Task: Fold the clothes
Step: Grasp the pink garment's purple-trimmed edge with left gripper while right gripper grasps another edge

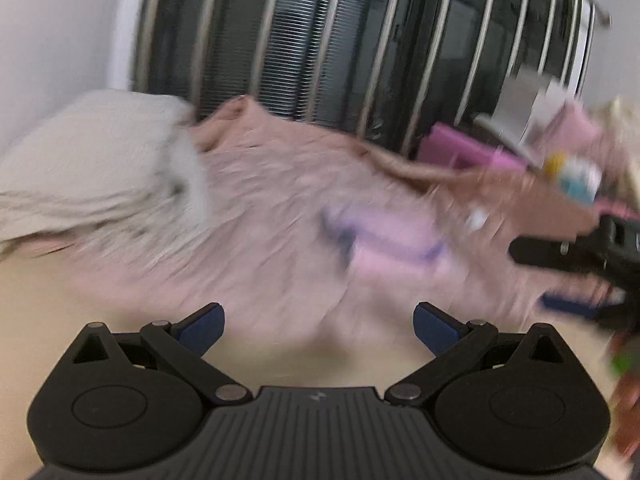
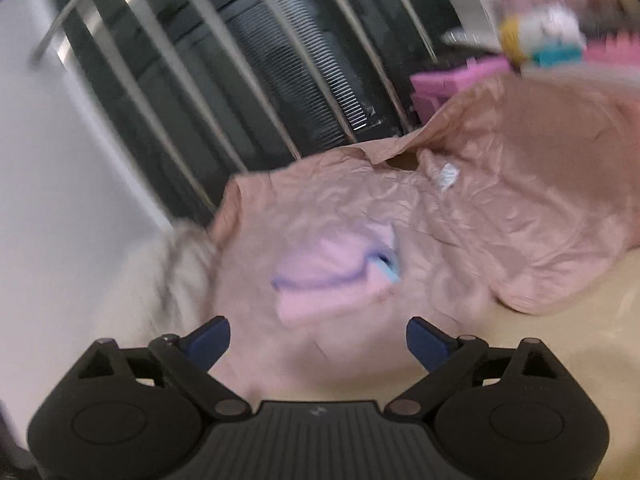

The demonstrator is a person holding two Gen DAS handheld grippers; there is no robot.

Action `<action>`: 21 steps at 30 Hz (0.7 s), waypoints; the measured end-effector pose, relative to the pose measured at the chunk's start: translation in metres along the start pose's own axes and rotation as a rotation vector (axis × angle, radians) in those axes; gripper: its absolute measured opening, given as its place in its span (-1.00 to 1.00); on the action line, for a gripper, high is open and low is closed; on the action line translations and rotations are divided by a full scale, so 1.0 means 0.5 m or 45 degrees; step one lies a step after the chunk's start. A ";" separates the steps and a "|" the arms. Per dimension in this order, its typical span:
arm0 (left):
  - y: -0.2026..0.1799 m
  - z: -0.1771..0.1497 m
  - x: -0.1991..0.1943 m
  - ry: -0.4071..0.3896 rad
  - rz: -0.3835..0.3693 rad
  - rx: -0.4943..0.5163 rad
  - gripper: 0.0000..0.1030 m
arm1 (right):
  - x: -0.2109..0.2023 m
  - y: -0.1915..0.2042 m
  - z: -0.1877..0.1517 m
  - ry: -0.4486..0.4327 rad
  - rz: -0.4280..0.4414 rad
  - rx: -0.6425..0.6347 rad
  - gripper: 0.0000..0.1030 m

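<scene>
A large dusty-pink wrinkled garment [image 1: 256,208] [image 2: 500,208] lies spread on a cream surface [image 1: 80,312], with a white label [image 2: 447,175] near its neck opening. On it rests a smaller light-pink piece with purple trim [image 1: 392,236] [image 2: 332,276]. My left gripper [image 1: 320,330] hangs open just short of the garment's near edge, nothing between its blue pads. My right gripper [image 2: 320,342] is open too, over the near edge of the garment, and holds nothing. In the left wrist view the right gripper [image 1: 560,280] comes in from the right edge above the cloth. Both views are blurred.
A crumpled white cloth [image 1: 92,168] [image 2: 152,280] lies at the garment's left end. Behind stands a window with metal bars [image 1: 320,40] [image 2: 240,80]. Pink boxes [image 1: 460,148] [image 2: 452,80] and a yellow, white and teal item [image 1: 576,176] [image 2: 540,36] sit at the far right.
</scene>
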State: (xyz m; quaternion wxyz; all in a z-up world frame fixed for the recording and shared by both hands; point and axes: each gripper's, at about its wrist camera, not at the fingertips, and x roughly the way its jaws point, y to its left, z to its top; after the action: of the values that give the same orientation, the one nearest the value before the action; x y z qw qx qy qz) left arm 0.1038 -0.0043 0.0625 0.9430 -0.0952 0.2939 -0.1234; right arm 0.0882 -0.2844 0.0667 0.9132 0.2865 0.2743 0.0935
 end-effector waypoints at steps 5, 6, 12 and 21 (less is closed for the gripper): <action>0.081 0.093 0.191 0.244 -0.220 -0.535 0.48 | 0.127 -0.076 0.075 0.026 0.072 0.281 0.65; 0.093 0.100 0.225 0.281 -0.254 -0.624 0.47 | 0.154 -0.090 0.084 0.041 0.066 0.318 0.63; 0.108 0.098 0.364 0.403 -0.284 -0.805 0.00 | 0.301 -0.153 0.116 0.181 0.017 0.480 0.27; 0.104 0.144 0.335 0.232 -0.401 -0.788 -0.95 | 0.323 -0.076 0.123 0.050 -0.040 0.166 -0.90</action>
State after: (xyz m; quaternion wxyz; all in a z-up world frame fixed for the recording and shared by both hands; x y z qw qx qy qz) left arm 0.2881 0.0043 0.0189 0.8088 -0.4091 0.3820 -0.1805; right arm 0.2570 -0.2914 0.0148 0.8884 0.3391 0.3022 0.0667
